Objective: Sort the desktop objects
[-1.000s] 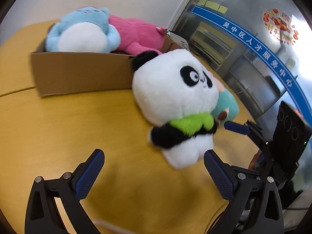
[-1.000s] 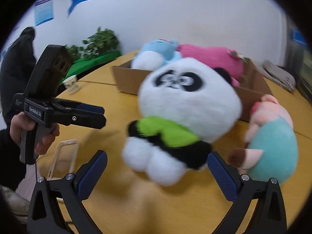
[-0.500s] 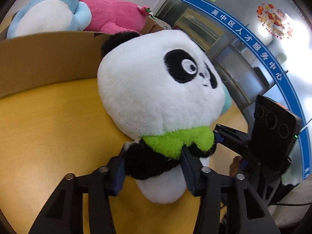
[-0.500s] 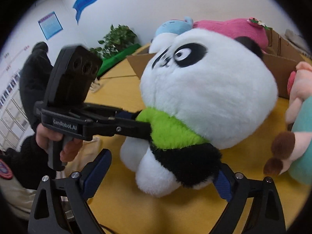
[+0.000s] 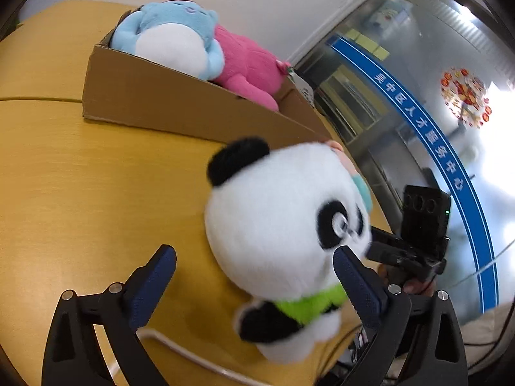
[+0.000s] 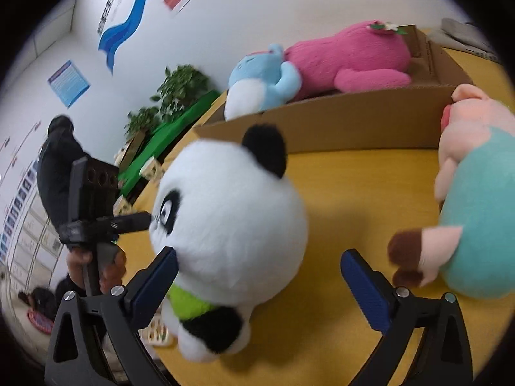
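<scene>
Left tool (image 5: 254,284): jaws stand wide, having just reopened after a brief closing; the panda plush (image 5: 283,222) sits between its fingers, crowding the right-hand pad, though whether it touches is hard to judge. Right tool (image 6: 259,286): jaws likewise wide, having just opened a little further, with the panda's body against or just beside the left-hand pad (image 6: 154,284) and a clear gap to the other pad. Panda plush: white head, black ears, green scarf; slightly blurred, its lower body partly hidden behind the tool fingers in both views. Cardboard box (image 5: 180,106): on the wooden counter (image 5: 80,193) behind the panda, holding a blue plush (image 5: 167,35) and a pink plush (image 5: 248,67), both lying down, their lower parts concealed by the box wall. Pig plush (image 6: 473,199): pink with teal clothing, on the counter beside the panda, cut off at the right edge of the right wrist view and almost wholly hidden behind the panda in the left wrist view. Hand (image 6: 96,263) on the left tool's grip: partly obscured. Person in dark clothing (image 6: 58,167): background, blurred.
</scene>
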{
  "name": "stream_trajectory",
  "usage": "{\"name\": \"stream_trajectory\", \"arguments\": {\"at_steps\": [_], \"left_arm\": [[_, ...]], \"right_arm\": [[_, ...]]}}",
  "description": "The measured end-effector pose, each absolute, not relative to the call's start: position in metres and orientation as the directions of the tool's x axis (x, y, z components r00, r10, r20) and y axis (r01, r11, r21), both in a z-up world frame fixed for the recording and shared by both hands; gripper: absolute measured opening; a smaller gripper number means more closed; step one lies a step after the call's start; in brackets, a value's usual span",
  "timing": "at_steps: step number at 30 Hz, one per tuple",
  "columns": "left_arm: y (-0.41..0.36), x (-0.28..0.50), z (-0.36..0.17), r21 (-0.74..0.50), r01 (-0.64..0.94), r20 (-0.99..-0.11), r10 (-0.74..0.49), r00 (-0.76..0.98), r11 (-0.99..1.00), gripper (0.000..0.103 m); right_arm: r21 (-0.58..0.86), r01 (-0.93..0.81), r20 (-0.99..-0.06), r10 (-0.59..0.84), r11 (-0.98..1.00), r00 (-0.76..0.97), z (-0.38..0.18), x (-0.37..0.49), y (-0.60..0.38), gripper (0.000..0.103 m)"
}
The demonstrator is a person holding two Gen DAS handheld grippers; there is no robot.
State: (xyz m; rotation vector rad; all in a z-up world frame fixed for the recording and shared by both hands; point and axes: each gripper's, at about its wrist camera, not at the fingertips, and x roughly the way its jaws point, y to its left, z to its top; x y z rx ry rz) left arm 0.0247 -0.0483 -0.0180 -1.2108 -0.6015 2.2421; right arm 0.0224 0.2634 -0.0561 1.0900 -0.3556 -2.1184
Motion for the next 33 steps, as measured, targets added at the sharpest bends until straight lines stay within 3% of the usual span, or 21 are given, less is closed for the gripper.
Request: {"name": "stream_trajectory", "arguments": {"at_steps": [2,4,6,11,13,15,16,19,22,24,25,29,33], "left_arm": [[-0.048,0.009,-0.026,-0.64,-0.233,-0.595,0.664,-0.452,-0.732,0.102],[-0.047,-0.001,-0.033,-0.69,-0.243,-0.556,0.715,-0.424,-0.681,0.1],[-0.042,-0.004,-0.035,-0.719,-0.271,-0.518,0.754,-0.405,-0.64,0.078],[-0.029,-0.002,-0.021,-0.698,-0.315,-0.512,0.755,-0.409,-0.643,0.057],[-0.026,0.0,-0.016,-0.686,-0.329,-0.515,0.752,-0.41,-0.649,0.043],[-0.025,0.002,-0.007,-0.695,-0.354,-0.487,0.772,-0.408,-0.625,0.005],[-0.023,0.004,-0.002,-0.705,-0.377,-0.459,0.791,-0.404,-0.601,0.005],[-0.015,0.001,0.006,-0.668,-0.416,-0.462,0.782,-0.418,-0.617,0.009],[-0.027,-0.013,-0.006,-0.698,-0.332,-0.483,0.759,-0.436,-0.635,0.034],[-0.04,-0.014,-0.008,-0.667,-0.257,-0.527,0.686,-0.502,-0.7,0.095],[-0.047,-0.013,-0.009,-0.663,-0.224,-0.531,0.66,-0.532,-0.714,0.102],[-0.057,-0.027,-0.023,-0.673,-0.174,-0.553,0.646,-0.526,-0.718,0.102],[-0.039,-0.048,-0.051,-0.716,-0.155,-0.586,0.707,-0.395,-0.68,0.103]], "right_arm": [[0.555,0.477,-0.577,-0.728,-0.682,-0.369,-0.063,0.014,0.257,0.099],[0.581,0.459,-0.58,-0.738,-0.672,-0.346,-0.075,0.008,0.252,0.09],[0.605,0.447,-0.551,-0.752,-0.659,-0.361,-0.077,0.011,0.255,0.081],[0.507,0.471,-0.569,-0.691,-0.722,-0.447,-0.059,0.018,0.249,0.071],[0.421,0.486,-0.592,-0.637,-0.766,-0.493,-0.048,0.022,0.245,0.07],[0.357,0.506,-0.59,-0.609,-0.785,-0.53,-0.037,0.026,0.242,0.065],[0.346,0.523,-0.586,-0.614,-0.779,-0.529,-0.034,0.026,0.24,0.065],[0.379,0.522,-0.614,-0.63,-0.764,-0.476,-0.041,0.012,0.238,0.065],[0.445,0.468,-0.62,-0.64,-0.764,-0.455,-0.048,-0.001,0.254,0.073],[0.439,0.443,-0.625,-0.62,-0.781,-0.474,-0.046,0.0,0.266,0.08],[0.447,0.429,-0.627,-0.617,-0.785,-0.475,-0.045,-0.002,0.272,0.08],[0.512,0.408,-0.601,-0.654,-0.756,-0.459,-0.041,-0.01,0.285,0.081],[0.527,0.429,-0.593,-0.679,-0.733,-0.432,-0.043,-0.018,0.281,0.076]]}}
